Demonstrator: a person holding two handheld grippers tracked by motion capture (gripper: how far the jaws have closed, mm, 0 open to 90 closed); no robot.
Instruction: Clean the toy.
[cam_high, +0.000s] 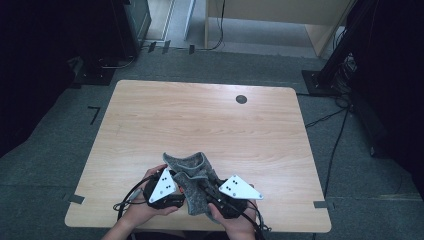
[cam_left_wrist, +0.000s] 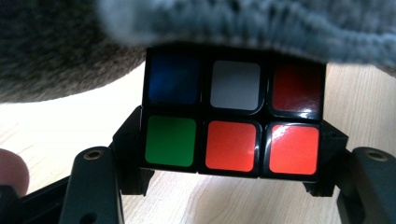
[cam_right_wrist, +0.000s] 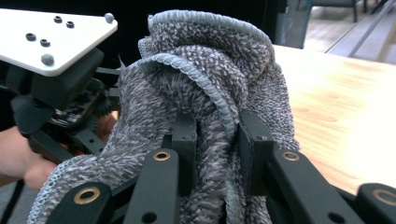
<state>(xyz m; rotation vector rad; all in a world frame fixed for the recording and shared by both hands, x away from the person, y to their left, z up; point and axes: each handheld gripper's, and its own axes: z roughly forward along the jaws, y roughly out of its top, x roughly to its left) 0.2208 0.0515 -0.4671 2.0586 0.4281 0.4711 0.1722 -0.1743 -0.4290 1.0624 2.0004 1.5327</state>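
Observation:
A puzzle cube (cam_left_wrist: 233, 123) with blue, white, red, green and orange stickers sits between the jaws of my left gripper (cam_left_wrist: 231, 158), which is shut on its sides. A grey knitted cloth (cam_left_wrist: 261, 23) hangs over the cube's top. In the high view the cloth (cam_high: 192, 167) lies bunched near the table's front edge, between my left gripper (cam_high: 181, 187) and my right gripper (cam_high: 204, 189), and hides the cube. My right gripper (cam_right_wrist: 217, 140) is shut on a thick fold of the cloth (cam_right_wrist: 205, 60).
The wooden table (cam_high: 200, 115) stretches away behind the cloth, with a round grommet (cam_high: 241, 99) near its far edge. A hand (cam_right_wrist: 18, 154) holds the left gripper under its white plate (cam_right_wrist: 51, 37). Dark stands and cables surround the table.

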